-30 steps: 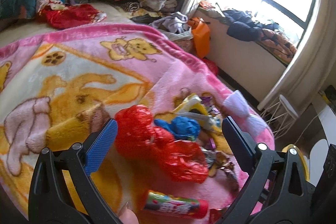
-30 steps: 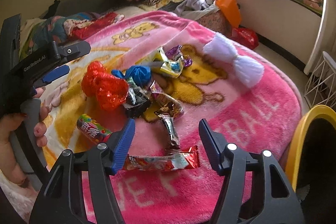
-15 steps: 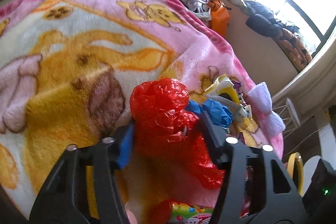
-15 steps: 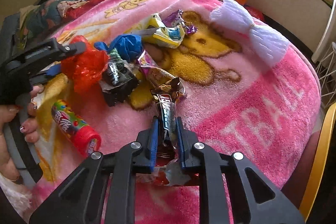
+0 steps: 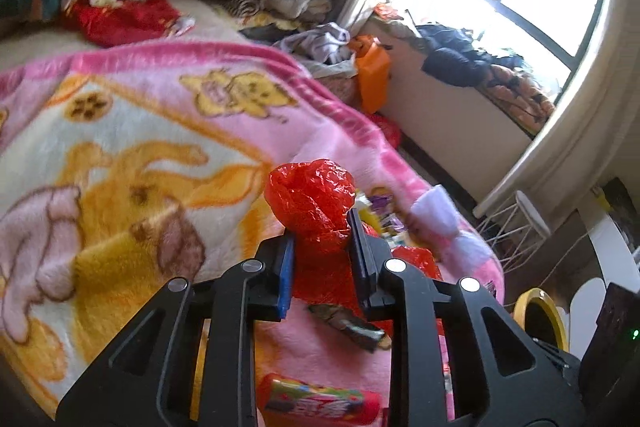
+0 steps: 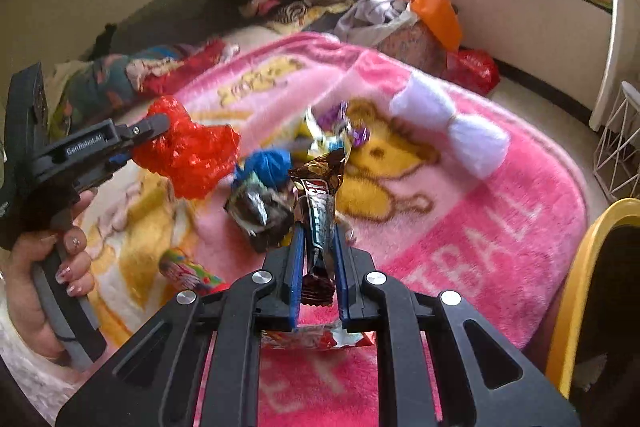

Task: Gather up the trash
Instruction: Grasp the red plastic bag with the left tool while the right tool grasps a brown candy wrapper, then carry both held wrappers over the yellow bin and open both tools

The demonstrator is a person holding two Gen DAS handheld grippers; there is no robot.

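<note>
Both tongs have just closed and lifted: left gripper (image 5: 322, 247) clamps the red plastic bag (image 5: 314, 203), right gripper (image 6: 316, 259) the brown wrapper (image 6: 318, 199), probably bound for the near-right yellow bin (image 6: 576, 291).

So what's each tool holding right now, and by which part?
Left tool pinches the red plastic bag at its middle. Right tool grips the brown candy wrapper near its lower end.

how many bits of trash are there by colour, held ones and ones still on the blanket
Red: 2, crumpled red plastic in the left gripper, red wrapper on the blanket
Blue: 1, blue wad
Brown: 1, brown wrapper in the right gripper
Dark foil: 1
Multicolour: 1 candy tube
Yellow and purple cluster: too blurred to count
Total: 6 countable
</note>
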